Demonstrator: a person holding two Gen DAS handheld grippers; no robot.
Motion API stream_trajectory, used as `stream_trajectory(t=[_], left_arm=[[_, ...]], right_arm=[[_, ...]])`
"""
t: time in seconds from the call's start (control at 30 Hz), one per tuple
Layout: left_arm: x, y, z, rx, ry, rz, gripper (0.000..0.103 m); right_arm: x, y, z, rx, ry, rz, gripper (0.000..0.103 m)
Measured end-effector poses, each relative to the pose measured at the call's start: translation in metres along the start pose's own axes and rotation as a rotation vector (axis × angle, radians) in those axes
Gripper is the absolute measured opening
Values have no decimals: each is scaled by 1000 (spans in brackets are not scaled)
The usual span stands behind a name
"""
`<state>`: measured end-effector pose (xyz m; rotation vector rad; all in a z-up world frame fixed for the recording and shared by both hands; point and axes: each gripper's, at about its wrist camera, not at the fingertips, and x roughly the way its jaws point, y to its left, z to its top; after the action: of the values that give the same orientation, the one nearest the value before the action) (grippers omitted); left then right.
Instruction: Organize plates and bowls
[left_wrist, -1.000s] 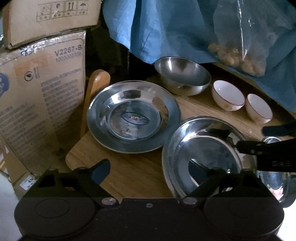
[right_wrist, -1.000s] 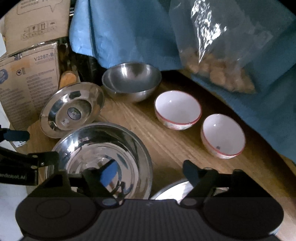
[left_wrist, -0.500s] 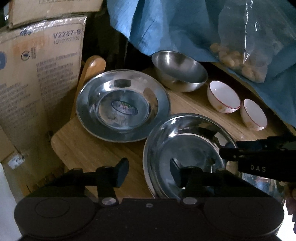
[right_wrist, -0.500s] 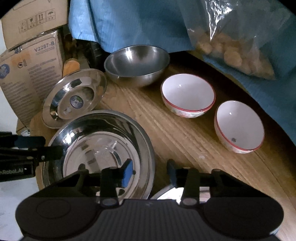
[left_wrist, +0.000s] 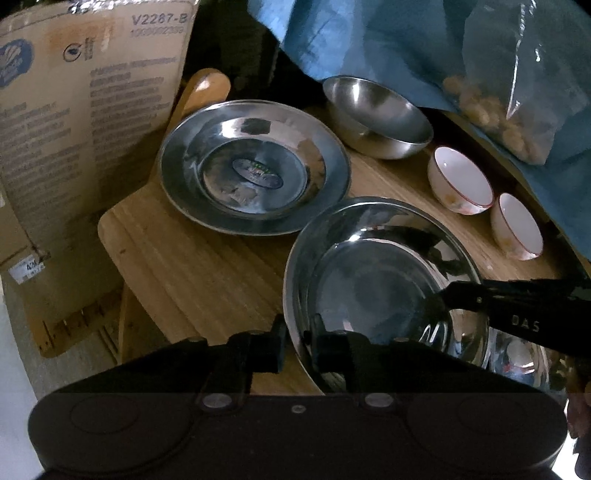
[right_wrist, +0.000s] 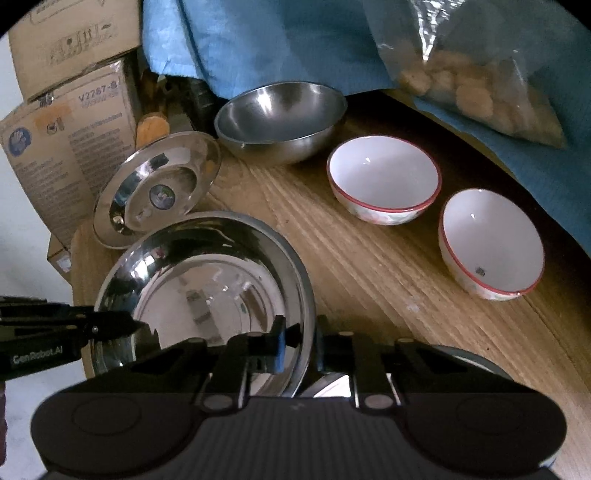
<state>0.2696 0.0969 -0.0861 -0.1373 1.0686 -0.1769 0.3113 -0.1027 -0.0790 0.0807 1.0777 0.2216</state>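
A large deep steel plate (left_wrist: 373, 280) (right_wrist: 207, 280) lies at the near edge of the wooden table (left_wrist: 207, 266). My left gripper (left_wrist: 298, 338) is shut on its left rim, one finger inside and one outside. My right gripper (right_wrist: 300, 338) is shut on the opposite rim, and its tip (left_wrist: 448, 295) also shows from the left. The left gripper's tip (right_wrist: 133, 326) reaches in at the plate's far side. Behind sit a steel plate with a sticker (left_wrist: 255, 166) (right_wrist: 159, 188), a steel bowl (left_wrist: 376, 114) (right_wrist: 280, 114) and two white red-rimmed bowls (right_wrist: 384, 177) (right_wrist: 491, 243).
Another steel plate (left_wrist: 517, 358) (right_wrist: 461, 354) lies partly under the held one at the near right. Cardboard boxes (left_wrist: 74, 129) stand to the left. A blue cloth (right_wrist: 277, 40) and a plastic bag of round food (right_wrist: 480, 85) hang over the back right.
Both grippers went from wide open to shut, closing on opposite rims of the near steel plate. The right one came down slightly towards the plate.
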Motion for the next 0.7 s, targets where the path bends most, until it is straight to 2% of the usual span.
stream_trajectory(t=[0.33,0.53,0.7], left_arm=[[-28,-22,10,3,-50,-10,13],[-34,-52,17,80,-63,-60,13],[-28,-81,16,156,-33,-112,13]], right_arm=[[-36,-14,3,62,-93,20,13],[-66,-39,-4,122,-135,-11,13],[-85,-59,-23,174,-137,-73,13]])
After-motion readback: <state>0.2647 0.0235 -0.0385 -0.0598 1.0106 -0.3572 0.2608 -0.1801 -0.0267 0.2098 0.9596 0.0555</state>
